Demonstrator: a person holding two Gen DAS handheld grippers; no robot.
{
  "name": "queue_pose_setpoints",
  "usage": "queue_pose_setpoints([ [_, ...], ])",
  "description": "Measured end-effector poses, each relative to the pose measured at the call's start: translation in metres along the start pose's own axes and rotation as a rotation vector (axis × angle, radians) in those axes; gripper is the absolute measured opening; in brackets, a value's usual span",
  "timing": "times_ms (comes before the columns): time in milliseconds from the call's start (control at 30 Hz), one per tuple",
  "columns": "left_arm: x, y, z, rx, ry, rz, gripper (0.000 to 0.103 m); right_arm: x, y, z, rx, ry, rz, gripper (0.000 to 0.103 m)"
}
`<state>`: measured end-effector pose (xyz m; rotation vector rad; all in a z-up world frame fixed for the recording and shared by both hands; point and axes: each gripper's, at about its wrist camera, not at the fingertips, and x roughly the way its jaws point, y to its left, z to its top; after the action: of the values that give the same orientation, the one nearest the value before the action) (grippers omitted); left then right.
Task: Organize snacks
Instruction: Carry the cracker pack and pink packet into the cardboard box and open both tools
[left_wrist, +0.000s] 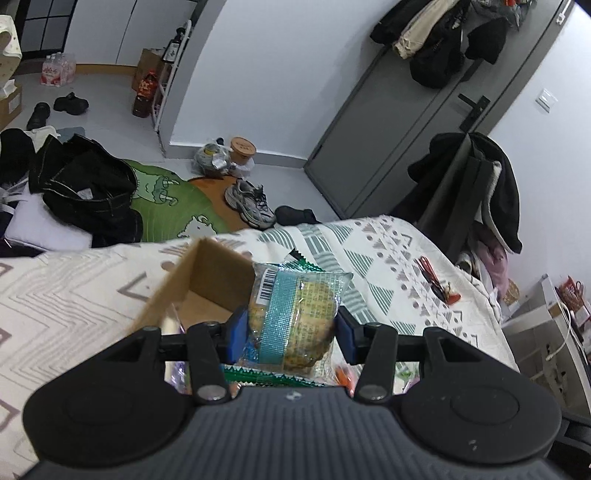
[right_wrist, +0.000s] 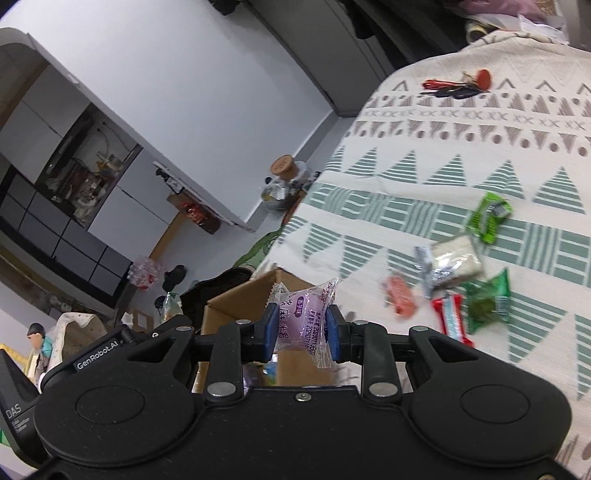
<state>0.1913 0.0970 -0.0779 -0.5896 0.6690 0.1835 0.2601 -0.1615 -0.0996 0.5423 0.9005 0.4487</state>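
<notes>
**Desk:** What is each gripper carrying over the bed?

**Photographer:** The left gripper (left_wrist: 291, 328) is clamped on a clear-wrapped biscuit packet (left_wrist: 295, 314) with a blue band and a barcode, its long axis standing roughly upright between the blue pads. The right gripper (right_wrist: 301, 328) pinches a small purple sweet (right_wrist: 301, 317), jaws narrow around it.

**Desk:** And the destination?

**Photographer:** An open cardboard box (left_wrist: 207, 280) sits on the patterned bedspread (left_wrist: 388, 251). From the left wrist it lies just ahead and to the left of the packet; from the right wrist it sits directly beyond and below the sweet. Both loads look near the opening. I judge the right one better lined up, though depth is hard to read.

**Desk:** What remains outside?

**Photographer:** Loose snacks to the right on the bedspread: green wrappers (right_wrist: 487, 218), a pale packet (right_wrist: 456, 254), an orange one (right_wrist: 400, 295), a red-and-white stick (right_wrist: 452, 317). Keys (right_wrist: 458, 86) lie well apart.

**Desk:** Anything unclear?

**Photographer:** The box's interior is mostly hidden behind both grippers; its contents cannot be counted.
</notes>
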Motion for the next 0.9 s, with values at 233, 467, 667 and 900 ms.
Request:
queue_pose_setpoints([
  [233,0.006,0.02,0.013,-0.043,-0.012,0.031,0.048,0.023,0.024,0.001,-0.03,0.023,0.029,0.027],
  [467,0.022,0.032,0.017,-0.073,0.002,0.048,0.048,0.054,0.037,-0.002,-0.033,0.062,0.045,0.027],
  [667,0.043,0.042,0.018,-0.11,0.033,0.078,0.049,0.072,0.042,-0.002,-0.032,0.084,0.045,0.027],
  [900,0.047,0.051,0.019,-0.15,0.016,0.12,0.052,0.087,0.044,-0.001,-0.03,0.098,0.039,0.027],
])
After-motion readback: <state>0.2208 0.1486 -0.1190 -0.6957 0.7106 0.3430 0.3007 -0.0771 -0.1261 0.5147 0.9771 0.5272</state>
